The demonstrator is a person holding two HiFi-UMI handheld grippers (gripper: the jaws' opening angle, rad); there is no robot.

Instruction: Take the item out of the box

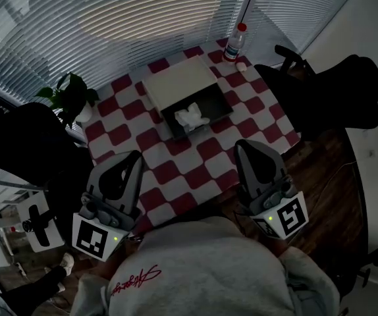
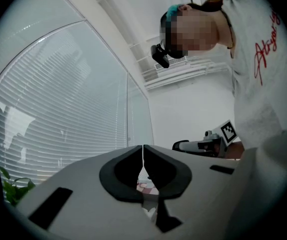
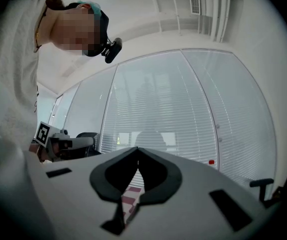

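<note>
The person is standing at the near edge of a table covered with a red-and-white checkered tablecloth (image 1: 195, 166), holding a grey two-jaw tool in each hand. The left gripper (image 1: 135, 157) is hovering over the near left part of the cloth with its jaws pressed together and nothing between them. The right gripper (image 1: 242, 146) is hovering over the near right part in the same way, jaws together and empty. Both are pointing away from the person towards the middle of the table, well apart from each other.

Further along the cloth a shallow open box (image 1: 223, 108) with a dark inside is sitting at a slant to the table edge, its cream lid (image 1: 176, 83) lying flat behind it, on the window side. The white crumpled item (image 1: 192, 117) is lying inside the box, near the middle. Its longer stretch is running along the box's length, from the near left corner towards the far right one. It is too rumpled to tell which end is the front.

Beyond the box a clear plastic bottle with a red cap (image 1: 235, 43) is standing upright by the blinds. A green potted plant (image 1: 67, 94) is standing off the table's left side, and a black chair (image 1: 334, 91) off its right.
</note>
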